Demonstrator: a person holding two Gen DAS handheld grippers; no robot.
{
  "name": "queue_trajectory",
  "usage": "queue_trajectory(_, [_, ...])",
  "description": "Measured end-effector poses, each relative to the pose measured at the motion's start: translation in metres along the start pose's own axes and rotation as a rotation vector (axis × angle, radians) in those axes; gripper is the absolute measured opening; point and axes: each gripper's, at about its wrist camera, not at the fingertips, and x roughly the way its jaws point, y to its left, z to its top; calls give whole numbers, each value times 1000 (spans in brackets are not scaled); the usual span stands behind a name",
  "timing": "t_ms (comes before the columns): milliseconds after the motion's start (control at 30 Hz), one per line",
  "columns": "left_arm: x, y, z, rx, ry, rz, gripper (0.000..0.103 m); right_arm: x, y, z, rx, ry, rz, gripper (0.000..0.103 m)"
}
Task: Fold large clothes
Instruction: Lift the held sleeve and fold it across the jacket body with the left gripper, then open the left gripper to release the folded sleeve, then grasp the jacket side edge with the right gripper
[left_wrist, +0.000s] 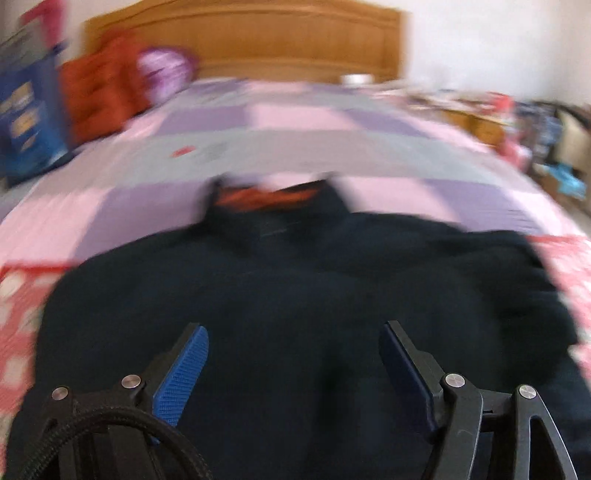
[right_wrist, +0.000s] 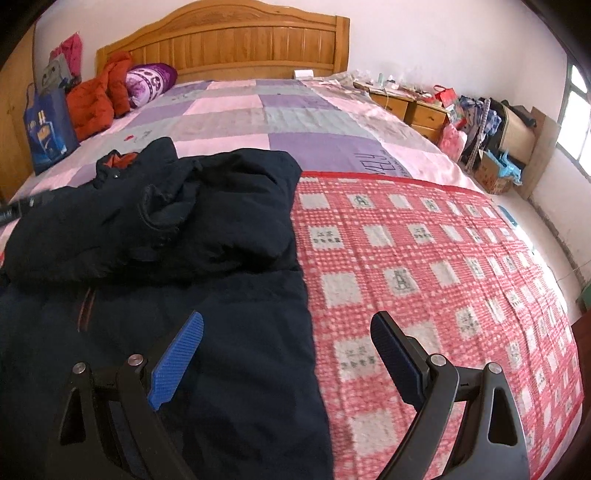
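Navy and padded, the jacket (right_wrist: 155, 236) lies on the bed (right_wrist: 280, 122), collar toward the headboard (right_wrist: 236, 40), its orange lining showing at the neck. In the right wrist view we see both sleeves folded in across the chest, one cuff (right_wrist: 162, 206) bunched on top. The jacket's right edge runs straight down the red checked blanket (right_wrist: 424, 266), which covers the near half of the bed; a pink and purple sheet (right_wrist: 258, 110) covers the far half.

Our right gripper (right_wrist: 286, 328) hangs released, jaws wide apart, holding nothing. Its left finger (right_wrist: 177, 362) is over the jacket's hem; its right finger sits over the blanket, so the jacket's edge passes between them.

The left wrist view is badly blurred. Our left gripper (left_wrist: 293, 336) is also spread wide and empty, both fingers over the dark jacket (left_wrist: 295, 288), looking along it toward the collar.

At the bed's far left corner we see an orange cushion (right_wrist: 92, 103), a purple pillow (right_wrist: 149, 83) and a blue bag (right_wrist: 48, 129). A wooden nightstand (right_wrist: 421, 110) stands cluttered to the right.
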Motion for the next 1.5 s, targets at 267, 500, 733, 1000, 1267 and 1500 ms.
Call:
queue_trajectory(267, [66, 103, -23, -46, 155, 271, 84, 10, 36, 17, -37, 9, 39, 94])
queue_trajectory(500, [71, 144, -19, -106, 177, 279, 82, 30, 72, 48, -46, -3, 71, 94])
queue_trajectory(733, [28, 140, -42, -39, 129, 160, 82, 64, 92, 91, 11, 29, 111, 99])
queue_trajectory(1000, [46, 194, -54, -196, 182, 195, 85, 125, 120, 103, -26, 211, 234, 58])
queue_trajectory(1267, [30, 211, -48, -127, 120, 283, 85, 129, 202, 150, -207, 116, 293, 28])
queue_trajectory(1500, [5, 202, -27, -134, 22, 238, 83, 110, 174, 176, -192, 6, 205, 23])
